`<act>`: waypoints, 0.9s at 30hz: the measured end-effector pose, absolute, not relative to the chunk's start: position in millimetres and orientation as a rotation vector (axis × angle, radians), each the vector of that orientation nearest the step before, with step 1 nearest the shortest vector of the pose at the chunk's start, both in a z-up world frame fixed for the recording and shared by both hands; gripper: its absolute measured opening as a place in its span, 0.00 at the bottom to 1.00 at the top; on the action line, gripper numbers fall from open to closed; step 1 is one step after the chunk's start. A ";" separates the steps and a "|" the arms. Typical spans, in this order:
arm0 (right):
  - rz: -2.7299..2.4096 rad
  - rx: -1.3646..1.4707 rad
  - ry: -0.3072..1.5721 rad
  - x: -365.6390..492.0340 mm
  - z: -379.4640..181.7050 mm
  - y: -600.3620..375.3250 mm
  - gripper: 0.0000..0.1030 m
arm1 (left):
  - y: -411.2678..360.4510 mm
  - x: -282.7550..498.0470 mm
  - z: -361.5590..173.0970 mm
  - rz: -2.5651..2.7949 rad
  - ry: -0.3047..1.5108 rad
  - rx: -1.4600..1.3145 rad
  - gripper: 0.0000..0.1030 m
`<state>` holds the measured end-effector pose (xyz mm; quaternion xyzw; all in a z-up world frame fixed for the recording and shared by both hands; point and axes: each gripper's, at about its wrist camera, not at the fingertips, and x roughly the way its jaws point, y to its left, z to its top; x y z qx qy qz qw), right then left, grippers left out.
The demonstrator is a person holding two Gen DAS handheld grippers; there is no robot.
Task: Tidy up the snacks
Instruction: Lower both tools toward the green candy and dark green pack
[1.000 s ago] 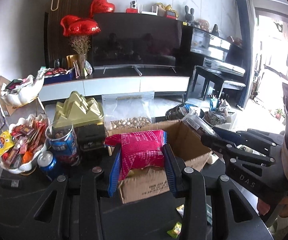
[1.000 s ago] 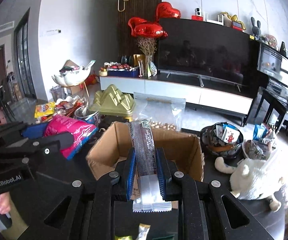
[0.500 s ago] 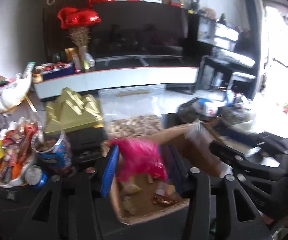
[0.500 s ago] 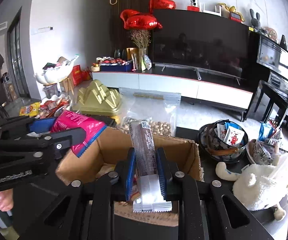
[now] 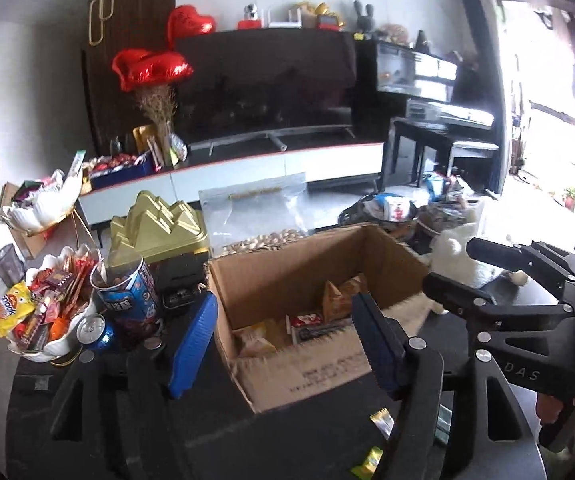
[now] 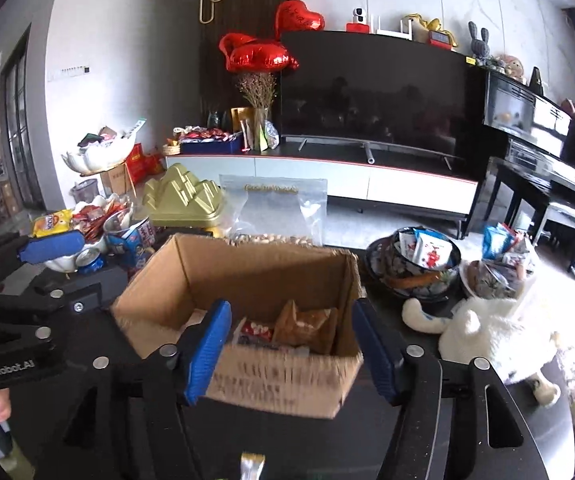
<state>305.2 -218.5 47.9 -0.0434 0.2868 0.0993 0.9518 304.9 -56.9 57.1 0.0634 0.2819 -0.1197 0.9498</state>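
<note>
Left gripper (image 5: 283, 344): its jaws are opening; nothing is sitting between the blue pads (image 5: 191, 340), which are standing on either side of the box's near corner.
Right gripper (image 6: 291, 352): its jaws are also opening; the pads are not pressing on anything, and the box front is showing in the gap between them.
Cardboard box (image 6: 271, 376): it is standing open on the dark tabletop (image 5: 287, 440), in front of both grippers.
Snacks in box (image 6: 307, 328): an orange-brown packet is leaning upright inside, and a red-and-white packet (image 6: 253, 330) is lying just beside it on the box floor.
White bowl (image 5: 53, 344): it is sitting to the left of the box, full of mixed snack packets.
Blue cup (image 5: 127, 296): it is standing between the white bowl and the box.
Plush toy (image 6: 495, 336): it is lying on the tabletop to the right of the box.
Loose wrappers (image 5: 381, 420): they are lying on the tabletop near the box.
</note>
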 end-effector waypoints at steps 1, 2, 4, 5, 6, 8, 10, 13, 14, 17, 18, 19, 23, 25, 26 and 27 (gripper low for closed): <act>0.199 -0.089 0.579 298.2 49.0 -219.8 0.66 | -58.6 298.3 58.5 -0.254 0.570 0.135 0.67; 0.199 -0.090 0.573 290.8 50.0 -221.5 0.68 | -61.3 288.6 59.8 -0.269 0.567 0.145 0.67; 0.196 -0.099 0.564 272.9 51.1 -224.1 0.70 | -64.3 276.0 62.1 -0.288 0.564 0.148 0.67; 0.194 -0.104 0.562 265.7 51.9 -225.1 0.71 | -66.2 269.2 62.6 -0.297 0.563 0.147 0.67; 0.193 -0.108 0.560 257.1 52.1 -226.5 0.71 | -67.7 264.7 62.7 -0.302 0.562 0.147 0.67; 0.187 -0.109 0.555 245.7 52.7 -229.7 0.71 | -71.2 253.9 62.3 -0.309 0.561 0.150 0.67; 0.185 -0.093 0.553 234.8 52.9 -235.6 0.71 | -73.3 243.1 60.0 -0.317 0.564 0.149 0.67; 0.179 -0.073 0.550 221.5 50.0 -242.2 0.71 | -77.7 232.0 57.5 -0.321 0.570 0.152 0.67; 0.182 -0.065 0.556 218.2 48.0 -244.0 0.71 | -79.2 228.0 55.3 -0.324 0.574 0.151 0.67; 0.186 -0.065 0.574 208.9 38.6 -246.9 0.71 | -82.1 221.0 46.7 -0.339 0.597 0.138 0.67; 0.187 -0.065 0.582 206.2 34.7 -248.1 0.71 | -84.1 219.5 42.3 -0.343 0.611 0.139 0.67; 0.190 -0.062 0.589 204.9 30.7 -249.1 0.71 | -86.5 218.3 37.7 -0.342 0.624 0.142 0.67; 0.195 -0.057 0.642 201.1 8.5 -255.1 0.71 | -92.6 213.7 17.6 -0.342 0.661 0.154 0.67; 0.204 -0.048 0.675 201.3 -3.7 -258.0 0.71 | -95.5 213.7 4.4 -0.341 0.691 0.156 0.67; 0.211 -0.040 0.695 203.1 -9.6 -259.0 0.71 | -96.4 214.8 -2.2 -0.343 0.710 0.150 0.67; 0.218 -0.025 0.717 204.4 -16.2 -260.9 0.71 | -96.5 215.1 -6.4 -0.345 0.722 0.146 0.67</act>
